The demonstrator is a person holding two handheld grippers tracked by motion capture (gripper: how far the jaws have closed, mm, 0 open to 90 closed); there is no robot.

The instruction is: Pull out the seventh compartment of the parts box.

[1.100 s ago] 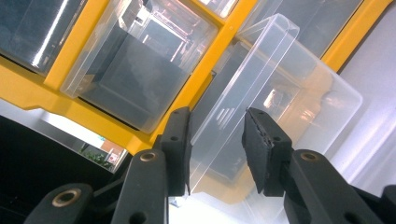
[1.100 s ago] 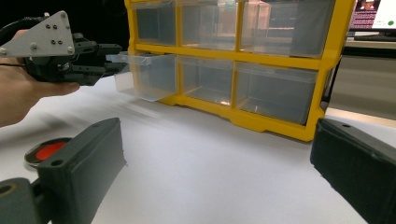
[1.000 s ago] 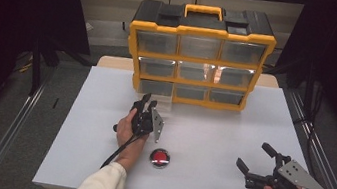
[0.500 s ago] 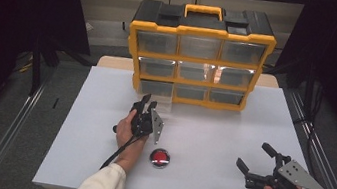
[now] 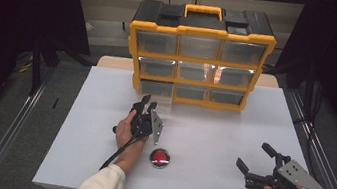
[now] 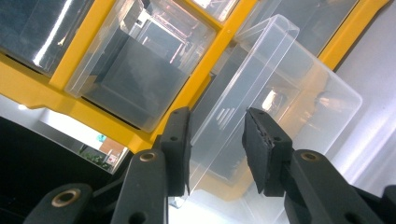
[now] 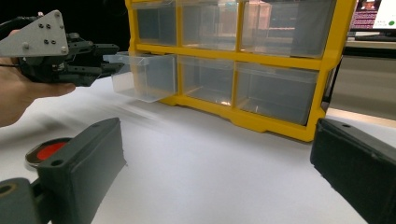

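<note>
Between the left gripper [image 6: 215, 140]'s two black jaws stands the front lip of one clear drawer [image 6: 275, 102], pulled partway out of the cabinet's bottom row at its left end. The jaws are parted narrowly with the lip in the gap; whether the pads actually press on it cannot be told. From the right gripper view, that gripper [image 7: 109, 65] reaches the drawer [image 7: 144, 77] at its front edge, with a grey three-cornered plate on top and a hand behind it.

The right gripper [image 5: 253, 160] rests low near the table's right front corner, its jaws spread wide, gripping nothing and touching nothing.

One yellow and black cabinet [image 5: 198, 53] stands at the far side of the white table [image 5: 221, 133], with nine clear drawers in three rows of three and one yellow handle on top. One round red button [image 5: 160, 157] lies on the table just beside the left hand [image 5: 127, 136], well apart from the right gripper.
</note>
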